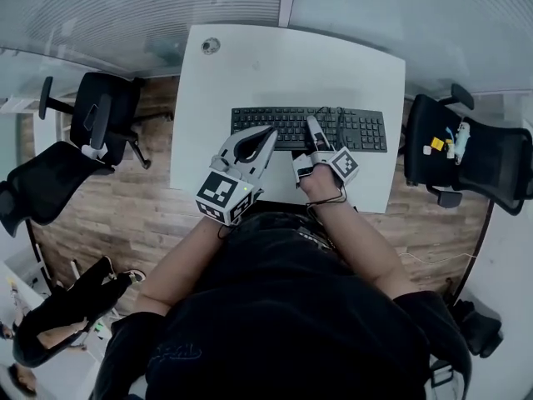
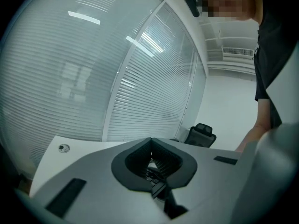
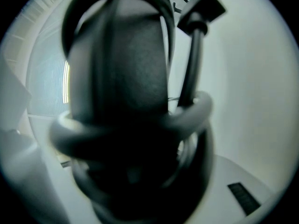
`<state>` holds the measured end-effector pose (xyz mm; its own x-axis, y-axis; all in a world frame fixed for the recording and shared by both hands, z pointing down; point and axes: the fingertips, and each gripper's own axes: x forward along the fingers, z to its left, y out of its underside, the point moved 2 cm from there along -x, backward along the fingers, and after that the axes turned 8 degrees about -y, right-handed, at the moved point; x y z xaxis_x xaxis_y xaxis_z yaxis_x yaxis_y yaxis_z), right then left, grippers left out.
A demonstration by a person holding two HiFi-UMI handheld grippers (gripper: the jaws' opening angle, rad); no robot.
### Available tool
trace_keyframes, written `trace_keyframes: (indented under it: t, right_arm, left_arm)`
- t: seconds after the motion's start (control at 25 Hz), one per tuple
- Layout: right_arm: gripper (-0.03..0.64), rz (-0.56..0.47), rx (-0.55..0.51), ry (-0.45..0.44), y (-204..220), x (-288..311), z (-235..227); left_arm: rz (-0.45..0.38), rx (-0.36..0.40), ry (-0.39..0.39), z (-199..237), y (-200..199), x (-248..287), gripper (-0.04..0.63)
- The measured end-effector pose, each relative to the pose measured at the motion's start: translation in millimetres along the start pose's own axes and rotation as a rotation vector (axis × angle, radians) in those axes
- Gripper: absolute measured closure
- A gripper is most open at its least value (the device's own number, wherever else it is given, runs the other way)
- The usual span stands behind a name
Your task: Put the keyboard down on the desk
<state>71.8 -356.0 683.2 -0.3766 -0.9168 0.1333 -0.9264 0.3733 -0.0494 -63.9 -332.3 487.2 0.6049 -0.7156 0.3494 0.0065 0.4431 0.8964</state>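
Keyboard (image 1: 358,130): black, lying crosswise over the near half of the white desk (image 1: 250,65). From the head view I can't tell whether it touches the top.
Left gripper (image 1: 268,133): reaches in from the near edge onto the keyboard's left part. In the left gripper view its jaw tips are closed together, and the keyboard's dark edge sits caught in the hollow behind them.
Right gripper (image 1: 313,126): just beside the left one, over the keyboard's middle. The right gripper view is filled by a blurred dark bundle ringed with loops of cable (image 3: 187,115), and the jaws are clamped on that bundle.
Cable on the keyboard: a loose tangle (image 1: 331,115) shows at the keyboard's far edge, right by the right gripper's tips.
Right edge: the keyboard's right end comes close to the desk's right edge, with only a thin white margin.
Left edge: a wider bare strip lies between the keyboard's left end and the desk's left edge.
Far side: broad open white top runs beyond the keyboard, up to the round grommet (image 1: 211,46) and the glass wall with blinds (image 1: 125,7).
Near side: a narrow band of desk lies between the keyboard and the near edge, under both grippers' marker cubes.
Around the desk: two black chairs (image 1: 96,115) stand on the wooden floor (image 1: 141,198) to the left. Another chair (image 1: 466,152) stands close to the right edge.
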Motion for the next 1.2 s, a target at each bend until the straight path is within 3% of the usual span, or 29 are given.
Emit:
trace_keyframes:
  t: [0.68,0.92,1.2]
  right_arm:
    - [0.456,-0.04,0.05,0.053,-21.8,-5.6,-82.4]
    - [0.44,-0.041,0.066,0.036,-22.9,-4.0,-92.7]
    - [0.375,-0.027,0.097,0.057,-13.5,0.9,-65.9]
  left_arm:
    - [0.086,-0.036,-0.033,5.5,29.7,12.1,0.58]
    - [0.087,-0.032,-0.028,1.5,31.0,13.8,0.58]
    - [0.084,-0.033,-0.031,-1.0,31.2,8.4,0.58]
